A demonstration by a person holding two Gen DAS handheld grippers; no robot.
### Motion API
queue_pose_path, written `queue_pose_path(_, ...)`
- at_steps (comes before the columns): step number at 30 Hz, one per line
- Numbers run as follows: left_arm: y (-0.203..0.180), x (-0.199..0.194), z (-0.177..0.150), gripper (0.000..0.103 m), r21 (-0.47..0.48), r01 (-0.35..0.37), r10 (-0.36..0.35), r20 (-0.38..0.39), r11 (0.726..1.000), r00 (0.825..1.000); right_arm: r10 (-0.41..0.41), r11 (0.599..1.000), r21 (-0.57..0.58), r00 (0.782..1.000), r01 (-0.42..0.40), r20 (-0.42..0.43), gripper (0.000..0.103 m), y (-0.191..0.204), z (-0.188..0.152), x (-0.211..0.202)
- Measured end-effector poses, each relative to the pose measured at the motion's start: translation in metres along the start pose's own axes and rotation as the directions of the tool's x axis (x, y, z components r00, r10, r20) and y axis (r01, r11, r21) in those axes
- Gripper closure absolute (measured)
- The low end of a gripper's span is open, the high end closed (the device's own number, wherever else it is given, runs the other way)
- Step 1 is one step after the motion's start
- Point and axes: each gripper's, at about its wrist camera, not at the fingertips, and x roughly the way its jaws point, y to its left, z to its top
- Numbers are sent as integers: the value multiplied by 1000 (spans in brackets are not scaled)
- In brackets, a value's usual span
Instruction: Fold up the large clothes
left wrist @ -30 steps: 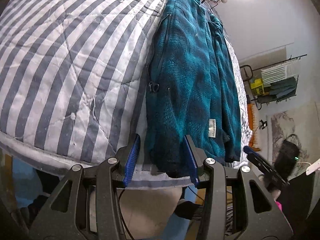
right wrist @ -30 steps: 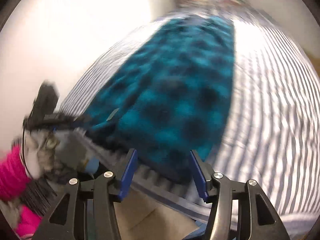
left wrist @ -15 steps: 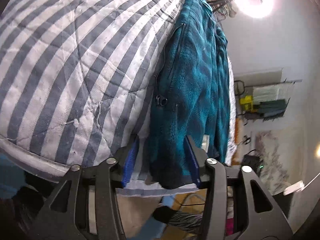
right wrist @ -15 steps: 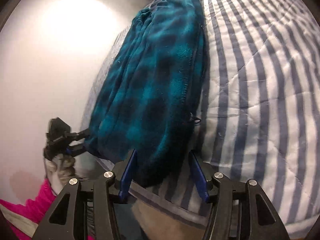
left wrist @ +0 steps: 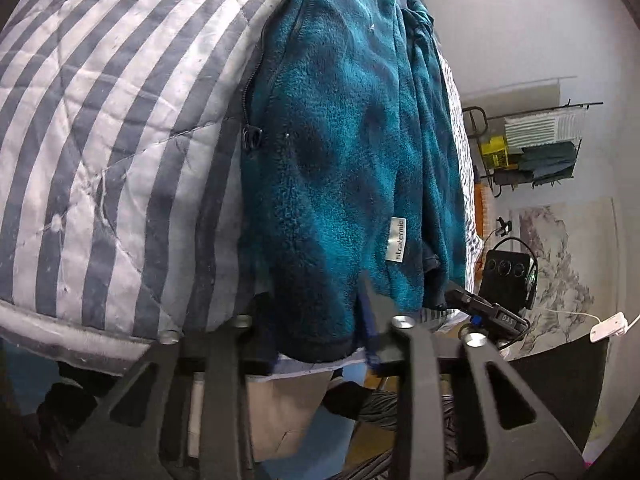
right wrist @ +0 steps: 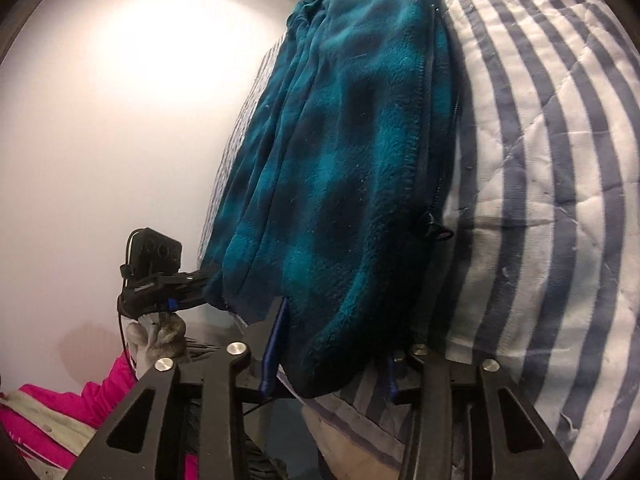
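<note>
Teal fleece jacket [left wrist: 348, 168] lies lengthwise on the striped quilt [left wrist: 112, 128], hem at the bed's near edge. Left gripper [left wrist: 316, 320] and right gripper [right wrist: 332, 344]: jaws closing, each with a hem corner between them, pads pressing into fleece.

Open striped quilt [left wrist: 120, 128] beside fleece [left wrist: 344, 152]

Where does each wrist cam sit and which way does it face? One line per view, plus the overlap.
Left wrist: on the left gripper, angled down at the teal fleece jacket hem on the striped quilt; fingers closing around the hem; right gripper at frame right.
Right wrist: on the right gripper, facing the same hem; fingers closing around it; left gripper and gloved hand at frame left.
Shared: jacket, quilt, its zipper pull.
</note>
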Motion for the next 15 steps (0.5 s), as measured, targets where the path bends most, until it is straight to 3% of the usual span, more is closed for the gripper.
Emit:
queue_pose_path(5,-13,-11,3,85,-36,81,-80,36,996,996,56,998,-11,998,-56,20,84,7,0,-6)
queue_pose_path(10,-41,-31,14,87,10,152,-152,65,988,986,157,988,-15,984,-157,88,87,16,3,-27)
queue_pose_path(15,-66,-41,35,87,65,160,-166,106,985,980,207,978,-6,965,-208,161,87,26,12,-46)
